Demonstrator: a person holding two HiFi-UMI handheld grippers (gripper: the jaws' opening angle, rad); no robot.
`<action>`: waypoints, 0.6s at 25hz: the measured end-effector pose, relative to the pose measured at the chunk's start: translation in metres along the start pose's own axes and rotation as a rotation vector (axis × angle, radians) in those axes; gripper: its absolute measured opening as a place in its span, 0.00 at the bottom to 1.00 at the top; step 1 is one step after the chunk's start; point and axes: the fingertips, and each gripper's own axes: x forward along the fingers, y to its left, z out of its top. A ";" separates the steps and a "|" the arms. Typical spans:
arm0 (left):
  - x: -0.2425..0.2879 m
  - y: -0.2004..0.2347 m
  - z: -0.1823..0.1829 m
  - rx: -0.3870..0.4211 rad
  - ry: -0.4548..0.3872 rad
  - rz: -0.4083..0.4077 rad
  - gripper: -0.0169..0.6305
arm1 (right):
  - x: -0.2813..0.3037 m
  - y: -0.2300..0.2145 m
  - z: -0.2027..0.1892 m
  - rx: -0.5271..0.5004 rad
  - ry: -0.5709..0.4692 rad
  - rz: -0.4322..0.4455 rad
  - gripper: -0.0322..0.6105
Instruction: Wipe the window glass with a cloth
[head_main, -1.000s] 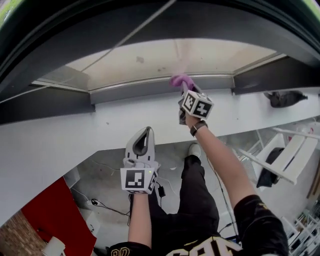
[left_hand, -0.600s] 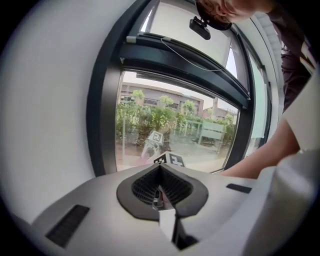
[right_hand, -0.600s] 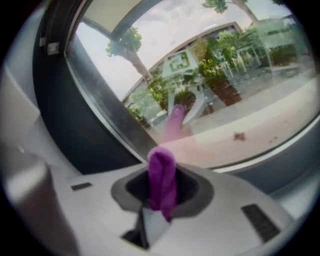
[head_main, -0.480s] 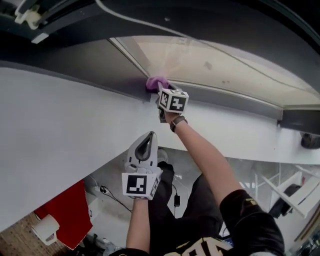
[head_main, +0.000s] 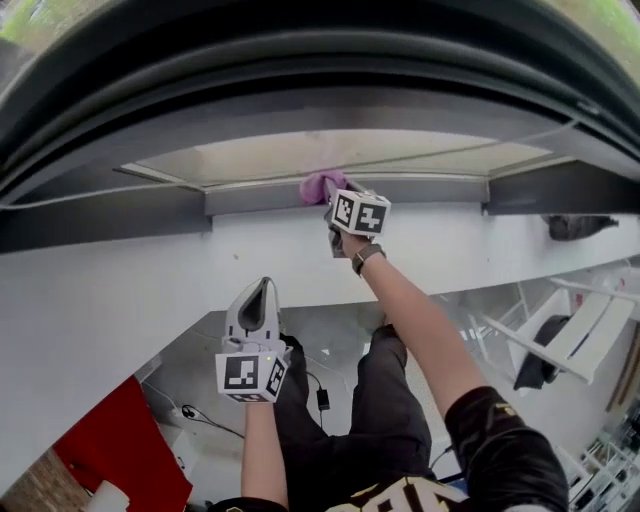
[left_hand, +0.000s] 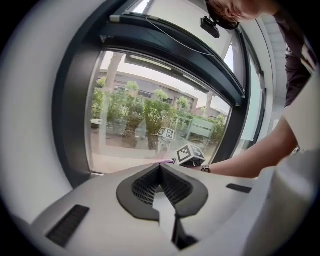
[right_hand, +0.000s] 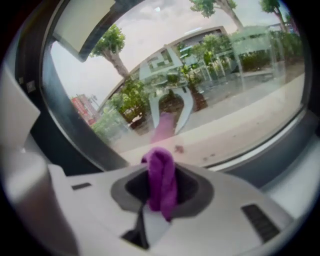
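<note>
The right gripper (head_main: 333, 193) is clamped tight on a purple cloth (right_hand: 161, 176). In the right gripper view the jaws are drawn in on the bunched fabric. The cloth sticks out past the tips toward 12 o'clock and hangs a little below them toward 6.

In the head view the cloth (head_main: 320, 185) sits at 10 o'clock from that gripper's cube (head_main: 361, 213), at the bottom edge of the glass (head_main: 300, 155), where the pane meets the dark frame (head_main: 430, 190). In the right gripper view the cloth's tip meets its pale reflection (right_hand: 163, 127) in the glass (right_hand: 225, 100), so it appears to touch the pane.

The left gripper (head_main: 262, 288) is at 7 o'clock from the right one, well apart from it and off the glass, in front of the white wall (head_main: 120, 290). Its own view shows the jaws pressed together with nothing between them, pointing at the window.
</note>
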 end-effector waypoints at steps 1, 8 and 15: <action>0.011 -0.018 -0.002 0.003 0.000 -0.022 0.04 | -0.015 -0.031 0.009 0.000 -0.010 -0.020 0.17; 0.071 -0.143 -0.019 0.053 -0.001 -0.122 0.04 | -0.134 -0.289 0.066 0.328 -0.184 -0.372 0.17; 0.068 -0.214 -0.026 0.040 0.015 -0.097 0.04 | -0.206 -0.368 0.099 0.426 -0.240 -0.400 0.17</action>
